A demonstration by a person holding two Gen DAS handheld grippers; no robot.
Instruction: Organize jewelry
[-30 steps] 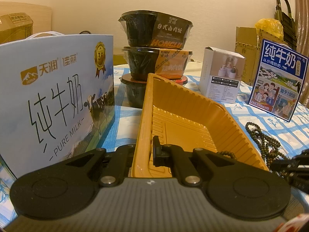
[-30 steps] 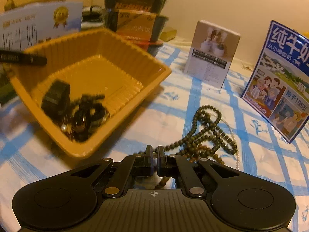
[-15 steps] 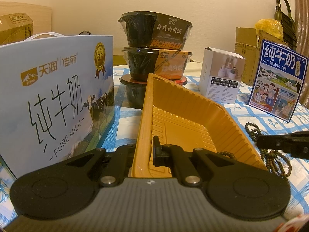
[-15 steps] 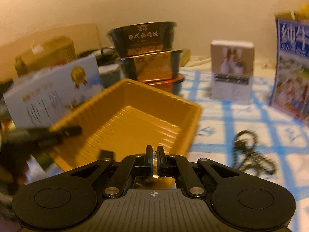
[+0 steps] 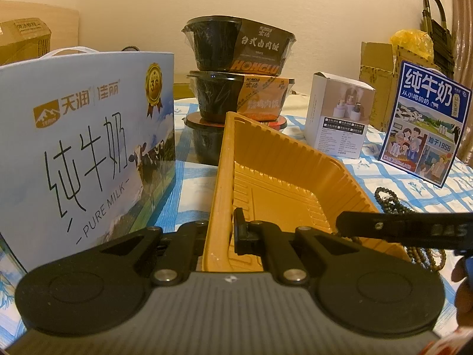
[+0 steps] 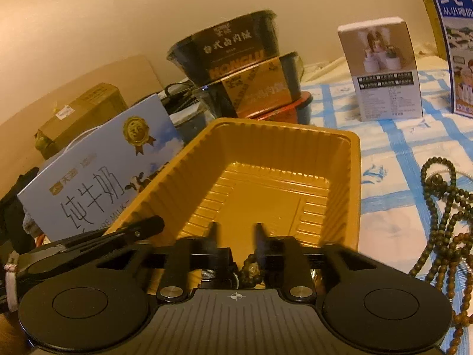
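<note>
Yellow plastic tray on the checked tablecloth, left gripper clamped on the tray's near wall, right gripper over the tray with fingers parted, small beaded piece and dark items inside beneath it, long bead necklace beside the tray's right, milk carton left of the tray.

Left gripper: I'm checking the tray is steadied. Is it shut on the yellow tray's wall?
Yes, the left gripper has its jaws closed on either side of the yellow tray near wall.
</note>
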